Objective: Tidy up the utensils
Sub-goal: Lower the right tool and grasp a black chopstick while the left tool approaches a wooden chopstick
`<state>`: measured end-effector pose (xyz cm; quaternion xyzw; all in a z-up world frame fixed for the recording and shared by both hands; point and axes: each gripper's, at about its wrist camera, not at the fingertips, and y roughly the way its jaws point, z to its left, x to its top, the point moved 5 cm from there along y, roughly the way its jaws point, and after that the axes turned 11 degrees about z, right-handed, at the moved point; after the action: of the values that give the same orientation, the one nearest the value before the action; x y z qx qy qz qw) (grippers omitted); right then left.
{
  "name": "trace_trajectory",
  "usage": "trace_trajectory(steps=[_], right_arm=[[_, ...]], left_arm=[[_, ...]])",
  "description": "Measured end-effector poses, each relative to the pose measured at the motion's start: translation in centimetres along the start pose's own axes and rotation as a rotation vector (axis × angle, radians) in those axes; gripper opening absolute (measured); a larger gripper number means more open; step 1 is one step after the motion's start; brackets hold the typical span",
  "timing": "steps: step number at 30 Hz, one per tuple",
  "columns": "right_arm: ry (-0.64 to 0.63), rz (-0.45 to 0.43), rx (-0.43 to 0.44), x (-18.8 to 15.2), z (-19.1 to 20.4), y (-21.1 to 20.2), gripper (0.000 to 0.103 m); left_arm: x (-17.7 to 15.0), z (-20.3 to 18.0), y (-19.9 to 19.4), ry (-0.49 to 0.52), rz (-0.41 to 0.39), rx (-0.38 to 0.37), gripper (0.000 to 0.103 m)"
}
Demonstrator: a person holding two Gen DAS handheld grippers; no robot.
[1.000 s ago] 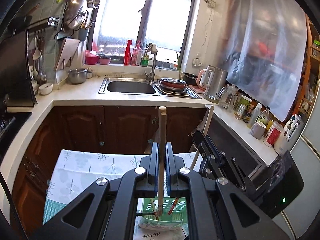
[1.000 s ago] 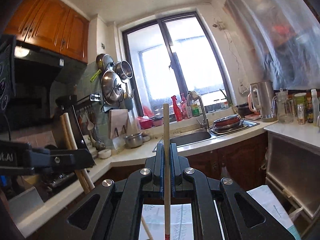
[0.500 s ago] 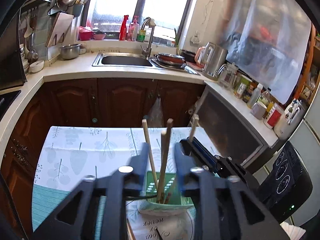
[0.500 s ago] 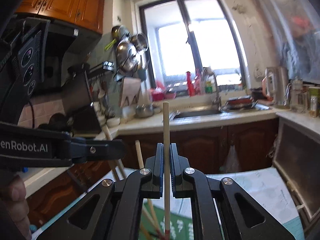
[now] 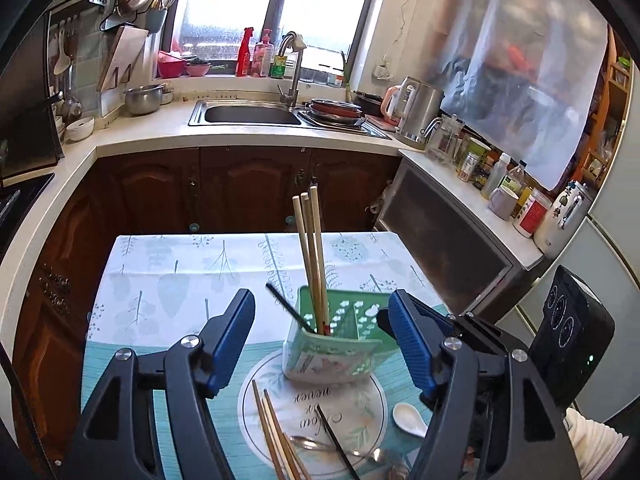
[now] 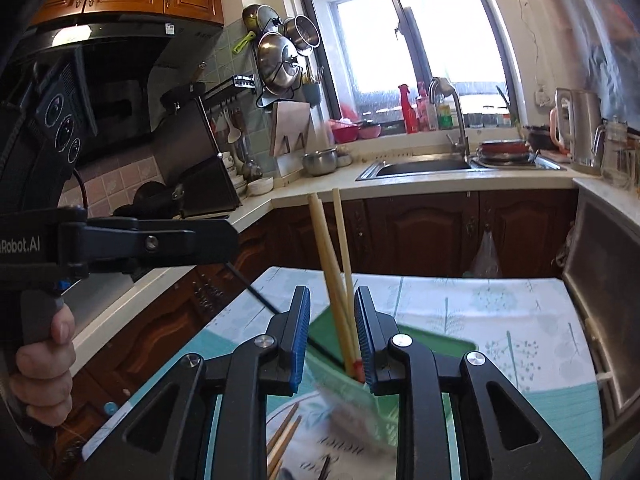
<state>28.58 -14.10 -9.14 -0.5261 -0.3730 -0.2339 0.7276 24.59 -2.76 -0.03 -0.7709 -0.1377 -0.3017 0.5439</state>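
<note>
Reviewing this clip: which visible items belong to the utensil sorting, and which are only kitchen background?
Part of the job:
- green holder
- wooden chopsticks standing in it
- black chopstick in it
- loose chopsticks on the table
- white spoon
- metal spoon

Background:
- sink
- kettle
- steel pot
- spray bottle

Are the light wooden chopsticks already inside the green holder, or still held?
Inside. Three chopsticks stand in the green holder, leaning slightly. Both grippers' jaws have just been opening; neither presses on them.
</note>
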Motion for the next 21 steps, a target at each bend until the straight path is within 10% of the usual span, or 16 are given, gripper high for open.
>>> trace_trajectory(steps=[8, 21], right_arm=[[0.06, 0.163, 0.059, -4.8, 0.7, -4.0, 0.024], [0.196, 0.525, 0.097, -14.3, -0.6, 1.2, 0.024]], left_arm=[[-4.2, 1.1, -0.6, -0.038, 0.079, -0.032, 0.068], [-12.2, 4.6, 5.3, -0.173, 0.286, -0.016, 0.068]])
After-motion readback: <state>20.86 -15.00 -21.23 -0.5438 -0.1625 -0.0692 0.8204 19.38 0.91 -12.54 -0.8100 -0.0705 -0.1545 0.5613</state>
